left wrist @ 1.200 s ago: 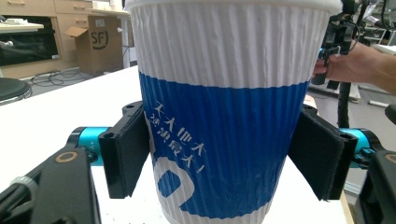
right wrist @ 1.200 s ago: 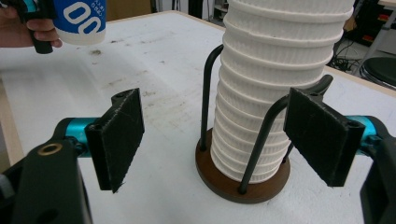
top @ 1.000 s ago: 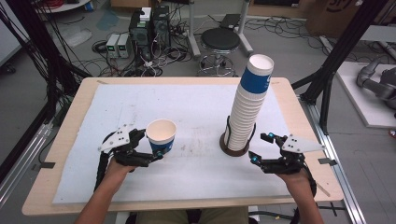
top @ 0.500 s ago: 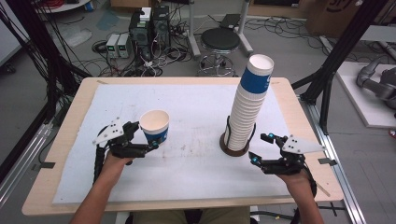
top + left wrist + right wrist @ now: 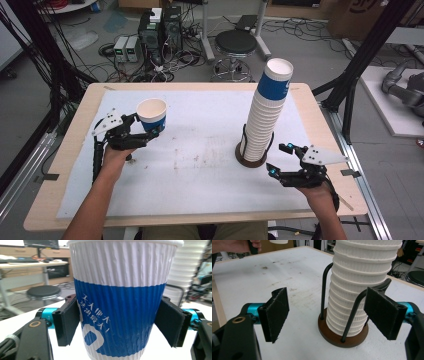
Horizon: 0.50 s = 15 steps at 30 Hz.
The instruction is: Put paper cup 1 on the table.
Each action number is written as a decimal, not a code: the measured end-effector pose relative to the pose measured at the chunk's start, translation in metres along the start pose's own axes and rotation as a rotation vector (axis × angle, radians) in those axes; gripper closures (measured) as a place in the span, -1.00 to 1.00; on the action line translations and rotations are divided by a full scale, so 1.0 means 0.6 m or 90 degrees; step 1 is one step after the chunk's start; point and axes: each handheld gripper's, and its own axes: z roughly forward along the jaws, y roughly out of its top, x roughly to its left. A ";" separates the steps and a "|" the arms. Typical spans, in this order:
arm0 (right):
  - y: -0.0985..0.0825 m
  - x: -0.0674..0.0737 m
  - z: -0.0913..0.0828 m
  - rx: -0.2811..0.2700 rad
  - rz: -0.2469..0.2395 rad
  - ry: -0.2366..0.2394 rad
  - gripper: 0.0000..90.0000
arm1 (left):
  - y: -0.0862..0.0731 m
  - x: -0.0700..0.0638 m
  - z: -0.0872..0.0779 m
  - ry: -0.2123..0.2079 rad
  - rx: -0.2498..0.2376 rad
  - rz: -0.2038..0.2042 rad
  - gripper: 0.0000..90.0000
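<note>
Taking the stack of cups [image 5: 266,117] in its wire holder [image 5: 251,159] as the landmark, the right gripper [image 5: 283,159] lies nearest the person, just to the near right of the holder's brown base, resting low over the white mat [image 5: 200,165] that covers the desk [image 5: 70,150]. Its jaws stand spread wide with nothing between the pads; in the right gripper view they frame the holder [image 5: 342,332] and the lower part of the stack [image 5: 359,290] without touching either, the right pad close to one of the black wire uprights.

The stack itself rises tall and leans slightly, white ribbed cups nested one in another, the topmost showing a blue band and an open mouth.

Well to the left of the stack and a little farther back, the left gripper [image 5: 145,131] pinches a single paper cup [image 5: 152,114], upright and lifted off the mat. The left gripper view shows both black pads pressing the blue lower half of this cup [image 5: 122,315], one on each side, with white printed characters between them; the jaws have just eased open a little, yet the cup sits clamped.

Beyond the stack, past the far edge of the desk, a round black stool [image 5: 236,42] stands on the floor among cables.
</note>
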 end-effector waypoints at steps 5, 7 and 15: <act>-0.001 0.000 0.000 -0.001 0.002 0.000 -0.54 | -0.013 0.020 0.004 0.027 0.018 -0.014 -0.44; -0.001 0.000 0.000 0.000 0.000 0.000 -0.54 | -0.018 0.027 0.006 0.032 0.028 -0.026 -0.44; -0.004 -0.001 0.000 0.001 0.001 0.001 -0.54 | -0.048 0.050 0.006 0.055 0.082 -0.049 -0.44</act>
